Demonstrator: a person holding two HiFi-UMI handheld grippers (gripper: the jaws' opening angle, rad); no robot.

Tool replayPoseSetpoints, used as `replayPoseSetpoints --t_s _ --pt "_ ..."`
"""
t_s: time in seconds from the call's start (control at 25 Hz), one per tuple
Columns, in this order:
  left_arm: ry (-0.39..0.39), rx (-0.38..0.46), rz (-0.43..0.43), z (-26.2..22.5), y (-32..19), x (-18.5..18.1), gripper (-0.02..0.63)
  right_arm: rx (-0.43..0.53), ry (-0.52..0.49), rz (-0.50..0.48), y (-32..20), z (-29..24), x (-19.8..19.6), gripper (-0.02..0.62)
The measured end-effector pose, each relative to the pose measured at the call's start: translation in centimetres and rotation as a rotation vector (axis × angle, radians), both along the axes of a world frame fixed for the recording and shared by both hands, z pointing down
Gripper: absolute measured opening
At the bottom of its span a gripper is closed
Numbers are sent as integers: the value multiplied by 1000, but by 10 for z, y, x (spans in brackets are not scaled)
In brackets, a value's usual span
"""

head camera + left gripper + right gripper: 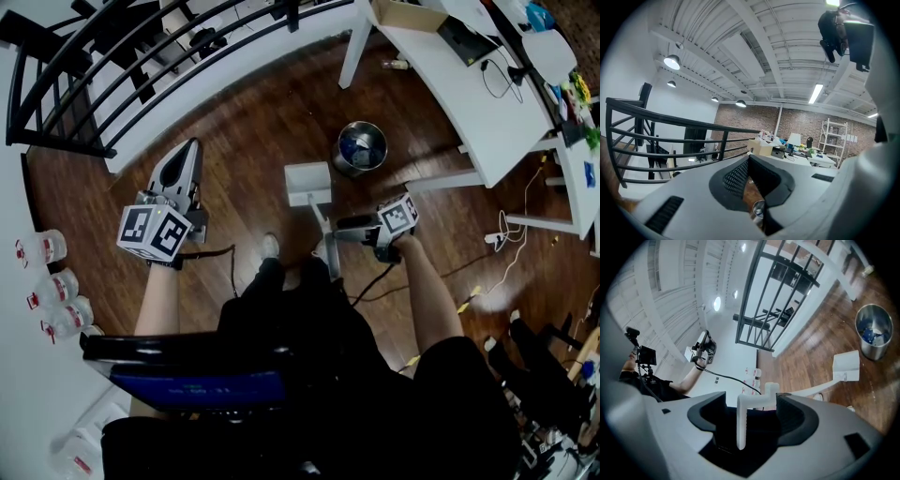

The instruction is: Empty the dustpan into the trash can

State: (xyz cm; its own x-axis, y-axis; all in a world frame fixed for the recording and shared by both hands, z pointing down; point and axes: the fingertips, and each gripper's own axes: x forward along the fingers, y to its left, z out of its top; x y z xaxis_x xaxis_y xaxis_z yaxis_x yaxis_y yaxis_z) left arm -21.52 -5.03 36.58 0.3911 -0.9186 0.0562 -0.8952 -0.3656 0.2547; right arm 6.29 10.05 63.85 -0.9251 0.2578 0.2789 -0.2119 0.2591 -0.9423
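Dustpan (307, 181), white and long-handled: its pan lies low near the wooden floor (244, 141), just beside the trash can (361, 148) and apart from it; whether the pan rests on the boards cannot be told. Its handle (740, 420) slants back from the pan to the right gripper (339, 225), whose jaws are closed on the handle's upper end, with the white grip standing between the dark pads. The trash can, round and metal with blue contents, stands upright on the floor near a leg of the white desk (469, 103). The left gripper (187, 155) is held well apart on the other side, jaws together and holding nothing, pointing towards the black railing (94, 56)
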Motion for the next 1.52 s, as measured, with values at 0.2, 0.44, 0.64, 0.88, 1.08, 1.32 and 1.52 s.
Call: replayPoseSetpoints --t_s 0.2,0.44,0.64,0.88,1.08,1.32,1.52 --pt "-1 13 11 -1 -3 2 3 158 -4 112 -33 -24 14 342" --pt "-52 70 59 -13 -5 20 3 509 -53 277 -79 -117 25 272" --pt "-91 133 120 -27 -4 48 3 857 20 362 -89 -192 17 222" --pt "-82 200 166 -49 3 71 3 1179 187 438 -86 -254 -1 141" --pt "-90 234 178 -62 9 79 5 1264 189 487 -80 -291 -16 141" --pt "-74 250 220 -66 20 93 5 1364 212 512 -68 -315 -19 101" --pt "-74 244 235 -68 24 98 5 1457 236 538 -58 -336 -23 34"
